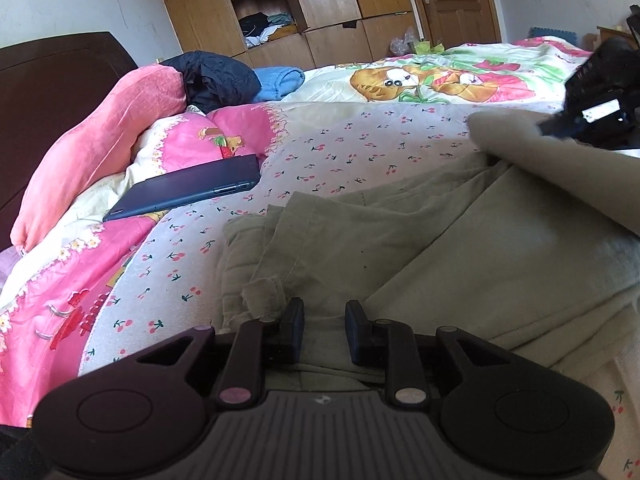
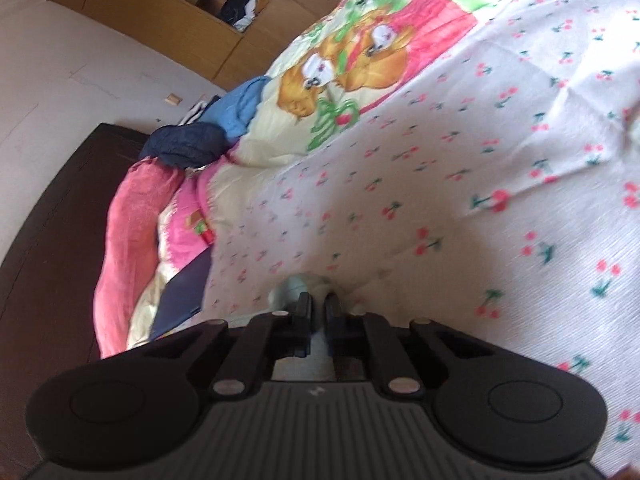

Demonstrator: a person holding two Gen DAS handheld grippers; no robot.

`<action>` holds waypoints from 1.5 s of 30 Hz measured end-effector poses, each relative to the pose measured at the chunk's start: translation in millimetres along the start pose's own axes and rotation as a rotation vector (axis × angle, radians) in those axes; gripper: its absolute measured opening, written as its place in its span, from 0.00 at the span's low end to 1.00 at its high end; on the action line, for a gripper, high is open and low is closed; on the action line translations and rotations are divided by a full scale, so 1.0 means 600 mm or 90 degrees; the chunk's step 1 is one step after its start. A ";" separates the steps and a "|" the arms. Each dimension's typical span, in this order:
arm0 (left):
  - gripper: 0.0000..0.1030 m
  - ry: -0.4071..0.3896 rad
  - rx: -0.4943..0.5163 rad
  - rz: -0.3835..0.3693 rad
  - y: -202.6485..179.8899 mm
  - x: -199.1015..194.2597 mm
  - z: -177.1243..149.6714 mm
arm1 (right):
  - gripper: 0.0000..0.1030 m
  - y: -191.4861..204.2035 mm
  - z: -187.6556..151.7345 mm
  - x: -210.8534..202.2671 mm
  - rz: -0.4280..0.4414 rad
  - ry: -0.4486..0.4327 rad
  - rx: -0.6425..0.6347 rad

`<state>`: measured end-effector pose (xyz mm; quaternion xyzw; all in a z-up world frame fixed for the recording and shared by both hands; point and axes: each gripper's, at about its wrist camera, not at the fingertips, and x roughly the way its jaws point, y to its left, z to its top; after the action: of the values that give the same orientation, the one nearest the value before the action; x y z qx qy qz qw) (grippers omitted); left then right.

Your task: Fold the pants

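The left claw [image 1: 324, 330] hovers low over the olive pants [image 1: 400, 240], fingers apart with cloth beneath them, nothing pinched; the pants lie spread on the cherry-print bedsheet [image 1: 340, 148]; the right claw [image 2: 318, 320] is clamped on a pale fold of the pants, lifting it; beyond the pants, a dark tablet [image 1: 188, 192] rests beside a pink pillow [image 1: 92, 152].

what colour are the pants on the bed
Olive-khaki green pants, clearest in the left wrist view.
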<state>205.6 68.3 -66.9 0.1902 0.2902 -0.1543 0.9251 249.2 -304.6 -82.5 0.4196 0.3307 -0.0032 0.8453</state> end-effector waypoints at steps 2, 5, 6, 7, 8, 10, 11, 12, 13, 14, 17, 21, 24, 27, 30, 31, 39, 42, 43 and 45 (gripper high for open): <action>0.37 -0.003 0.003 0.003 -0.001 -0.001 -0.001 | 0.01 -0.023 0.002 -0.021 -0.017 -0.007 0.009; 0.37 -0.006 0.006 0.005 -0.003 -0.001 -0.003 | 0.08 -0.014 -0.012 -0.079 -0.024 -0.026 -0.020; 0.37 -0.008 0.008 0.007 -0.004 -0.001 -0.004 | 0.08 -0.007 -0.018 -0.096 -0.018 -0.023 -0.029; 0.37 -0.010 0.011 0.009 -0.006 -0.002 -0.005 | 0.10 -0.002 -0.024 -0.109 0.000 -0.014 -0.023; 0.37 -0.012 0.014 0.011 -0.007 -0.002 -0.006 | 0.13 0.004 -0.030 -0.120 0.032 -0.001 -0.008; 0.37 -0.015 0.014 0.013 -0.008 -0.002 -0.007 | 0.44 0.042 -0.048 -0.126 0.054 0.031 -0.010; 0.37 -0.016 0.012 0.012 -0.008 -0.002 -0.007 | 0.49 0.079 -0.061 -0.125 0.043 0.049 -0.060; 0.37 -0.019 0.009 0.011 -0.007 -0.003 -0.009 | 0.50 0.117 -0.079 -0.125 0.025 0.050 -0.119; 0.37 -0.022 0.006 0.009 -0.006 -0.004 -0.010 | 0.53 0.150 -0.098 -0.124 0.013 0.042 -0.169; 0.37 -0.025 0.002 0.006 -0.004 -0.005 -0.011 | 0.56 0.184 -0.121 -0.119 0.009 0.041 -0.224; 0.37 -0.034 -0.005 0.001 -0.001 -0.007 -0.016 | 0.69 0.246 -0.181 -0.071 -0.030 0.077 -0.324; 0.37 -0.044 -0.013 -0.011 0.005 -0.010 -0.021 | 0.19 0.233 -0.210 -0.025 -0.198 0.077 -0.412; 0.37 -0.049 -0.021 -0.020 0.009 -0.012 -0.022 | 0.05 0.158 -0.145 -0.088 -0.215 0.055 -0.302; 0.37 -0.050 -0.013 -0.018 0.005 -0.011 -0.023 | 0.06 0.081 -0.079 -0.167 -0.263 -0.019 -0.211; 0.37 -0.045 -0.006 -0.012 0.002 -0.010 -0.021 | 0.11 0.010 -0.046 -0.206 -0.296 -0.032 -0.119; 0.37 -0.042 -0.005 -0.011 0.001 -0.010 -0.019 | 0.14 -0.012 -0.044 -0.215 -0.311 -0.041 -0.094; 0.38 -0.037 -0.003 -0.008 0.001 -0.035 0.001 | 0.66 -0.031 -0.079 -0.205 -0.061 -0.017 -0.037; 0.38 -0.063 -0.023 0.003 0.014 -0.072 0.010 | 0.68 -0.015 -0.083 -0.156 -0.069 0.014 -0.089; 0.39 -0.074 -0.024 0.009 0.016 -0.083 0.015 | 0.69 -0.015 -0.084 -0.145 -0.064 0.021 -0.093; 0.45 -0.100 -0.019 0.022 0.016 -0.101 0.028 | 0.68 -0.015 -0.083 -0.132 -0.026 0.040 -0.069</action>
<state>169.8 80.2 -15.7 0.1690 0.2160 -0.1488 0.9501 156.8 -296.4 -66.0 0.3666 0.3652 0.0109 0.8556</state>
